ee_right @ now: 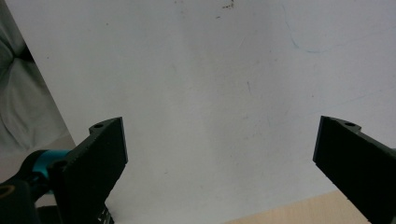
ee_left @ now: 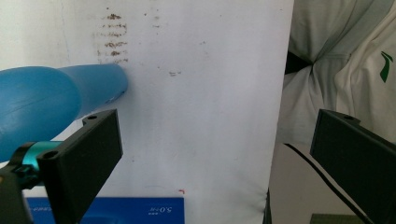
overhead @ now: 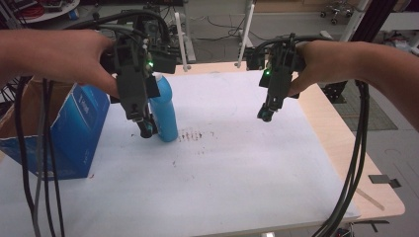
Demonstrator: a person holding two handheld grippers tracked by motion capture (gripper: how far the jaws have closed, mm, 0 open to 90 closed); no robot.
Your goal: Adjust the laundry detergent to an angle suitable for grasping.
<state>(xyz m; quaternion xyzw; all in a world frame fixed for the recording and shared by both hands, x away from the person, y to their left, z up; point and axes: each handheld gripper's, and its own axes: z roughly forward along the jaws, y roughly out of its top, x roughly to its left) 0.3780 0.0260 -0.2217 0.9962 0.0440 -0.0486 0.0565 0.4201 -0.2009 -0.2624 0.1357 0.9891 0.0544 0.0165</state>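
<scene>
A blue bottle point(overhead: 163, 108) stands upright on the white sheet point(overhead: 222, 168) left of the middle. My left gripper point(overhead: 146, 129) points down just to the bottle's left, its tips near the bottle's base. In the left gripper view the jaws of the left gripper point(ee_left: 217, 123) stand wide open with bare sheet between them, and the blue bottle point(ee_left: 51, 100) lies outside the left jaw. My right gripper point(overhead: 265, 116) hangs above the sheet at the right. The right gripper point(ee_right: 223, 126) is open in its own view, with nothing between its jaws.
A blue carton point(overhead: 74, 128) stands at the left edge, close behind my left hand. Brown smudges point(overhead: 192, 134) mark the sheet right of the bottle. The wooden tabletop point(overhead: 341, 143) shows along the right side. Cables hang from both grippers.
</scene>
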